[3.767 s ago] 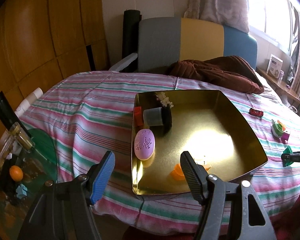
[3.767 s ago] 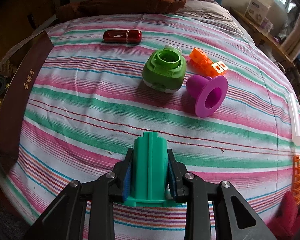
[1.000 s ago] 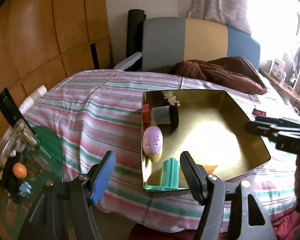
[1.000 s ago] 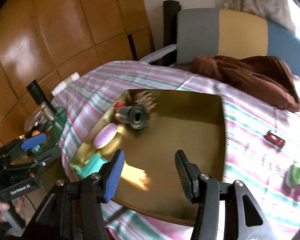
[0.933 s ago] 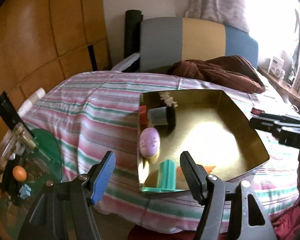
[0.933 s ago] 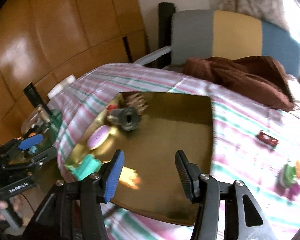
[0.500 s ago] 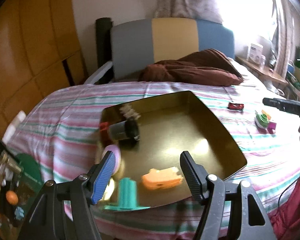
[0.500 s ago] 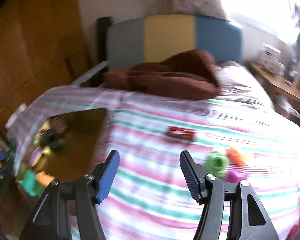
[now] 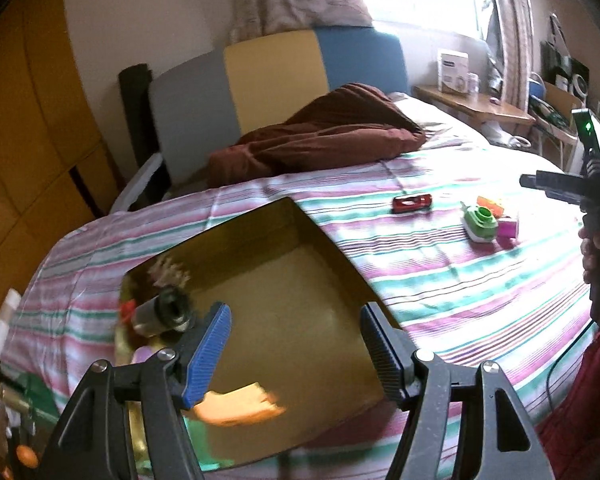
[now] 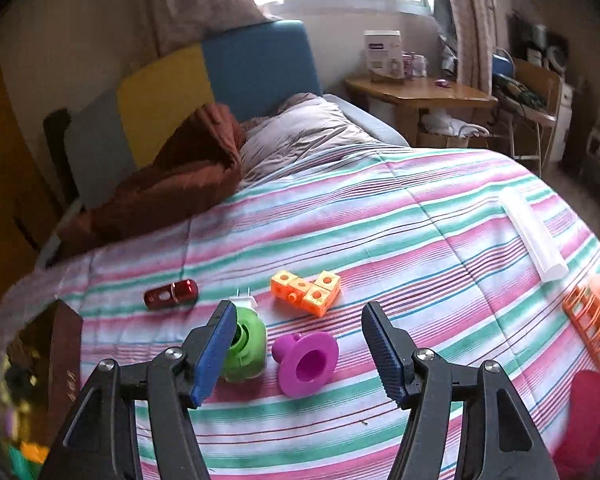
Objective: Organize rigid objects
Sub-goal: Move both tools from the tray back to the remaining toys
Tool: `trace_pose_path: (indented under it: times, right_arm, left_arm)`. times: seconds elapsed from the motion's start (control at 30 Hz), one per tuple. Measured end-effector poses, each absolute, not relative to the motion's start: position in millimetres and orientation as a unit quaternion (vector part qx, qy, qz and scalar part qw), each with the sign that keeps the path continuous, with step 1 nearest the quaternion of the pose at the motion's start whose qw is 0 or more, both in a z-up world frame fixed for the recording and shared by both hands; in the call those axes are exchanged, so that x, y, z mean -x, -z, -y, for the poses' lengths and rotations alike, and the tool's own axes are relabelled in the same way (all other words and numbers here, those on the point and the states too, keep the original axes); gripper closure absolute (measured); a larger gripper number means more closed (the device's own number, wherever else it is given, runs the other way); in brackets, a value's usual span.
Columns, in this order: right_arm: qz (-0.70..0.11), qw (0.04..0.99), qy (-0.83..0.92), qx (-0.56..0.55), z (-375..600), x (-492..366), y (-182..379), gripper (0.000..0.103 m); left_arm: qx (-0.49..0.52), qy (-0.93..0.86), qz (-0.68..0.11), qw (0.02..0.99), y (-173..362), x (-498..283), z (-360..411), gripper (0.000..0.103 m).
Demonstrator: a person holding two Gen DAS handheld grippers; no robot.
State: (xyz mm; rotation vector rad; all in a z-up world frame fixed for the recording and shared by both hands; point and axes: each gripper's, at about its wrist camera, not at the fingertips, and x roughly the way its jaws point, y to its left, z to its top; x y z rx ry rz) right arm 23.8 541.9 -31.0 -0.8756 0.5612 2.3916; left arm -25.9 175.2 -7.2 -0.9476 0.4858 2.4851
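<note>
Hovering empty with jaws opening, the right gripper [image 10: 296, 354] faces the purple funnel [image 10: 306, 362], green toy [image 10: 246, 346], orange blocks [image 10: 306, 292] and red car [image 10: 171, 294] left on the bed [image 10: 420, 216], while the left gripper [image 9: 296, 354], wide and empty, overlooks the partly filled gold tray [image 9: 312, 296].

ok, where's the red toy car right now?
On the striped bedspread, outside the gold tray: in the right wrist view the red toy car lies left of the orange blocks, beyond the green piece.

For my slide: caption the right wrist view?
Opening right gripper, empty, over purple funnel on striped bedspread.
</note>
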Motion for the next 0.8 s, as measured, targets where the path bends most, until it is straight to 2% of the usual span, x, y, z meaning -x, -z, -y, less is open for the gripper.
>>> trace_pose_path:
  times: [0.3,0.8]
  right_arm:
    - [-0.226,0.280,-0.875,0.326,-543.6,-27.1,30.7,0.029]
    - [-0.278,0.300,-0.852,0.326,-561.8,-38.3,36.2,0.027]
  left_arm:
    - [0.353,-0.882,-0.189,0.248,17.6,31.4,-224.1,0.035]
    - [0.440,-0.834,-0.122,0.310,39.4,98.5,-317.7,0.034]
